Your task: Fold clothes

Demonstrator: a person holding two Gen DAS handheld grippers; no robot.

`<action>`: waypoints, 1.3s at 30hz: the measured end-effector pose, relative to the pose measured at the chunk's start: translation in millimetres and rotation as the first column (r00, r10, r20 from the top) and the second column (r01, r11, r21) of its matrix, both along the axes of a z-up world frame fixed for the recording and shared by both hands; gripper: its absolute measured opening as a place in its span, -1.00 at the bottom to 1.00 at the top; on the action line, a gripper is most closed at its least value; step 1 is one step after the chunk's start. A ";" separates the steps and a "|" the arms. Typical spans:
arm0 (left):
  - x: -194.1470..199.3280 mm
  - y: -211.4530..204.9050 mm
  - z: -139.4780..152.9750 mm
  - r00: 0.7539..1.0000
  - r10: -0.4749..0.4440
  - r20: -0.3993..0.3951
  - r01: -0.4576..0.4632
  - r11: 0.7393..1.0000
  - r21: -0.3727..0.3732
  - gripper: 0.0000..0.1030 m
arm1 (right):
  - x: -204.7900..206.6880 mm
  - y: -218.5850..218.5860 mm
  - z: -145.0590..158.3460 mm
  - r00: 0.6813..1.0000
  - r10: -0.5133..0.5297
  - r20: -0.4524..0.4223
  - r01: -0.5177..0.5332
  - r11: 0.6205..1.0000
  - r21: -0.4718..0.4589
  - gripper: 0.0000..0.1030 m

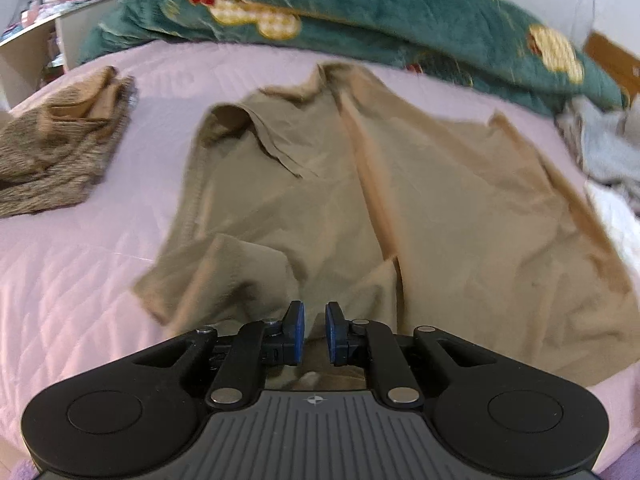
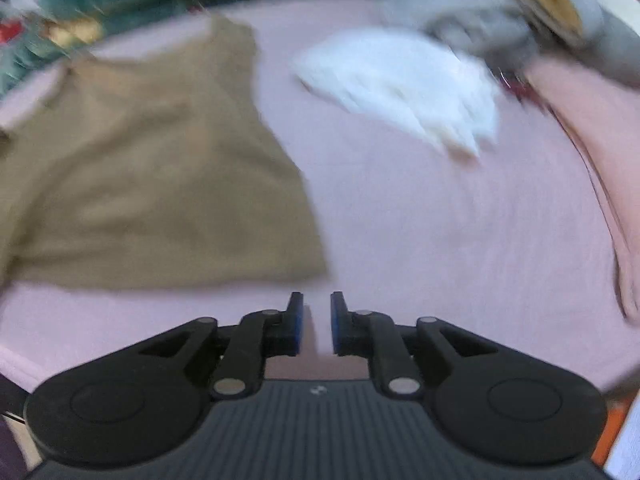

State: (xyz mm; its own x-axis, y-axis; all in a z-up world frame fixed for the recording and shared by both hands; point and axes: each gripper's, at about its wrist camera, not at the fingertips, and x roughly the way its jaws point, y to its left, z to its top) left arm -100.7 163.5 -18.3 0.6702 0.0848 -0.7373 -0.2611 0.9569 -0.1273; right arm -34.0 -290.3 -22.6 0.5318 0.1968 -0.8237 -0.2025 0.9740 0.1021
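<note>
Tan shirt [image 1: 360, 200] lies spread on the pink bed [image 1: 80, 280], partly folded, its near hem under the left claw [image 1: 315, 332]. Left claw's jaws stand narrowly apart; whether they pinch cloth cannot be told. Right claw [image 2: 316, 322] hovers released over bare bed, beside the shirt's near right corner [image 2: 304, 264]. Best next: take both hem corners evenly, lift low, and fold toward the collar [image 1: 320, 80]. Both claws tilt steeply downward.
</note>
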 end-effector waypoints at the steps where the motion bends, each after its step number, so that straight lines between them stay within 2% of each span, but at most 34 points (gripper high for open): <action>1: -5.0 5.5 4.9 1.000 0.023 0.017 -0.023 1.000 -0.002 -0.70 | 4.8 17.1 10.7 0.999 0.039 0.031 -0.040 0.999 0.027 -0.14; 2: -9.0 12.6 9.0 0.998 0.048 0.029 -0.048 0.999 -0.005 -0.69 | 9.5 34.2 21.3 0.995 0.077 0.063 -0.080 0.995 0.053 0.39; 3: -10.9 19.8 11.3 0.997 0.069 0.029 -0.069 0.998 -0.004 -0.68 | 14.3 51.2 32.0 0.989 0.114 0.095 -0.121 0.990 0.078 0.73; 4: -12.1 26.5 13.0 0.996 0.089 0.026 -0.089 0.996 -0.001 -0.68 | 20.2 68.8 37.5 0.982 0.144 0.120 -0.156 0.983 0.099 0.80; 5: -12.9 34.9 13.5 0.993 0.117 0.019 -0.117 0.993 0.004 -0.67 | 27.9 89.2 37.5 0.977 0.176 0.123 -0.190 0.975 0.113 0.81; 7: -17.8 51.2 12.8 0.985 0.170 0.010 -0.169 0.985 -0.038 -0.66 | 42.1 129.1 32.9 0.966 0.234 0.110 -0.247 0.960 0.130 0.81; 10: -25.0 72.8 11.8 0.971 0.238 -0.003 -0.237 0.967 -0.097 -0.66 | 55.8 171.7 10.4 0.959 0.280 0.045 -0.284 0.950 0.133 0.81; 13: -20.6 86.3 9.0 0.963 0.270 -0.018 -0.271 0.960 -0.074 -0.58 | 44.2 197.2 -4.5 0.943 0.332 -0.003 -0.322 0.920 0.224 0.81; 15: -13.3 96.5 6.1 0.957 0.290 -0.025 -0.291 0.951 -0.108 -0.58 | 33.7 213.8 -9.3 0.923 0.383 -0.012 -0.367 0.892 0.265 0.81; 18: 9.3 101.7 8.5 0.960 0.280 -0.012 -0.280 0.956 -0.083 -0.58 | 23.9 240.6 -9.7 0.888 0.461 0.005 -0.450 0.865 0.223 0.81; 20: 30.7 101.9 11.9 0.966 0.259 0.004 -0.258 0.965 -0.053 -0.58 | 25.4 252.4 -10.0 0.875 0.484 -0.006 -0.475 0.860 0.188 0.81; 22: 55.3 102.8 15.7 0.972 0.233 0.023 -0.232 0.972 -0.020 -0.57 | 34.9 258.5 -11.8 0.878 0.478 -0.012 -0.470 0.867 0.166 0.81; 25: 96.9 106.7 16.9 0.975 0.221 0.033 -0.221 0.975 -0.011 -0.57 | 50.7 258.7 -13.2 0.900 0.436 -0.017 -0.425 0.885 0.192 0.81; 28: 128.0 104.6 17.8 0.971 0.229 0.069 -0.226 0.973 -0.045 -0.57 | 76.4 261.5 -11.5 0.914 0.405 0.009 -0.399 0.897 0.189 0.81; 31: 153.5 98.9 12.0 0.971 0.228 0.078 -0.216 0.967 -0.137 -0.57 | 116.3 273.7 -3.5 0.922 0.384 0.046 -0.386 0.909 0.160 0.81; 35: 181.8 98.6 -8.4 0.969 0.245 0.022 -0.240 0.961 -0.141 -0.57 | 178.4 319.0 10.3 0.905 0.418 0.083 -0.425 0.898 0.113 0.81; 39: 190.5 107.6 -30.0 0.962 0.269 -0.045 -0.273 0.943 -0.190 -0.56 | 225.5 386.4 20.6 0.887 0.454 0.085 -0.462 0.871 0.165 0.81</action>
State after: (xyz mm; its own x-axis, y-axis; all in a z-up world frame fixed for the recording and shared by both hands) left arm 89.8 271.1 -48.2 0.6279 0.1160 -0.7696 -0.5109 0.8074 -0.2952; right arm 191.4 96.1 -2.1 0.3800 0.5661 -0.7315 -0.6297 0.7377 0.2437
